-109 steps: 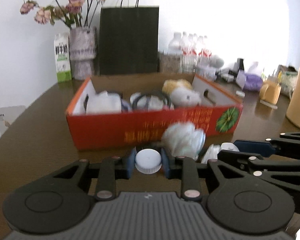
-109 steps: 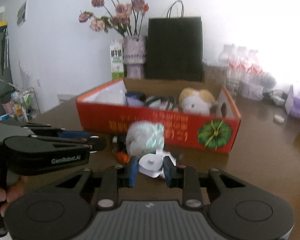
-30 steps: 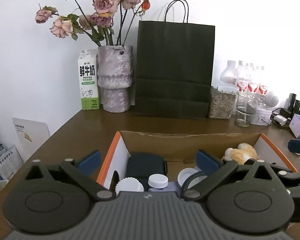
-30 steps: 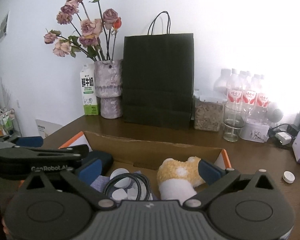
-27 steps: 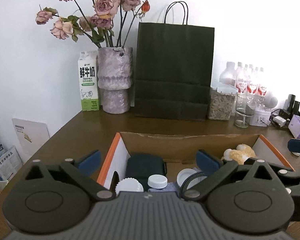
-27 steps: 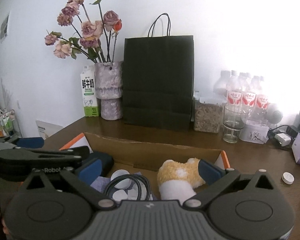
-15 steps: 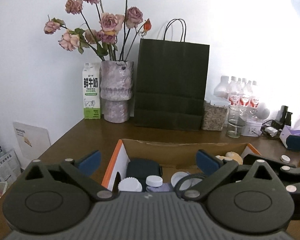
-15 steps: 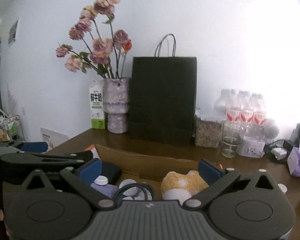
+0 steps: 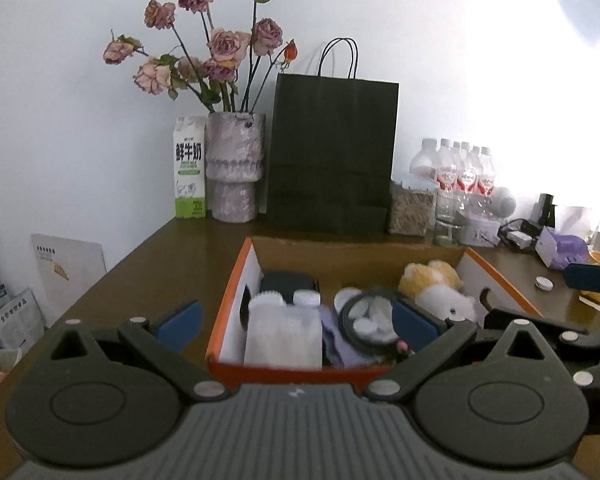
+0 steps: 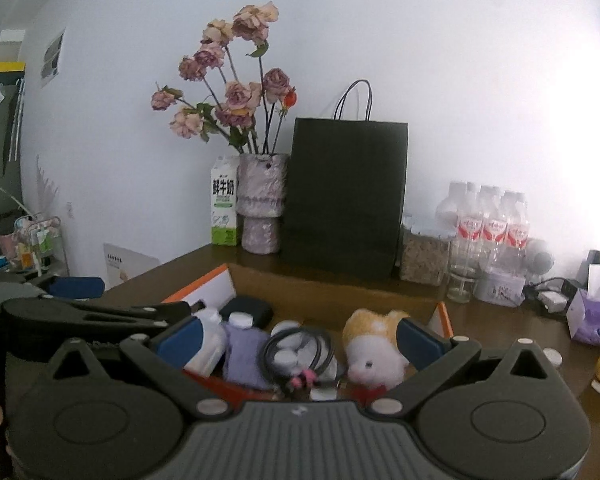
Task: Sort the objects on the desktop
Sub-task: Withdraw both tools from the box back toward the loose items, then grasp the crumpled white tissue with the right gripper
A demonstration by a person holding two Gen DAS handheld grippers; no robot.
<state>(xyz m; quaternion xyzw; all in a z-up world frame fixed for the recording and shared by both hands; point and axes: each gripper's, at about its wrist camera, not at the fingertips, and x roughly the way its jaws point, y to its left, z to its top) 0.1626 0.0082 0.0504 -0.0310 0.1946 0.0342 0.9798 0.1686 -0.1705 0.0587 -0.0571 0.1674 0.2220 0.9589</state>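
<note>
An orange cardboard box [image 9: 236, 292] sits on the brown table and also shows in the right wrist view [image 10: 204, 288]. It holds a white bottle [image 9: 282, 336], a purple bottle [image 10: 246, 350], a black cable coil [image 9: 370, 322], a black pouch [image 9: 286, 282] and a yellow-white plush toy [image 9: 436, 292], which the right wrist view shows too [image 10: 374, 346]. My left gripper [image 9: 296, 320] is open and empty above the box's near edge. My right gripper [image 10: 298, 336] is open and empty above the box.
At the back stand a vase of dried roses [image 9: 234, 166], a milk carton [image 9: 189, 168], a black paper bag [image 9: 332, 156], a grain jar [image 9: 410, 210] and water bottles [image 9: 464, 178]. A white cap [image 9: 544, 282] and a purple tissue pack [image 10: 590, 316] lie right.
Both grippers opened from shut on small white objects 3.6 s ago. In the last second both have risen and pulled back from the box, so more of its contents show.
</note>
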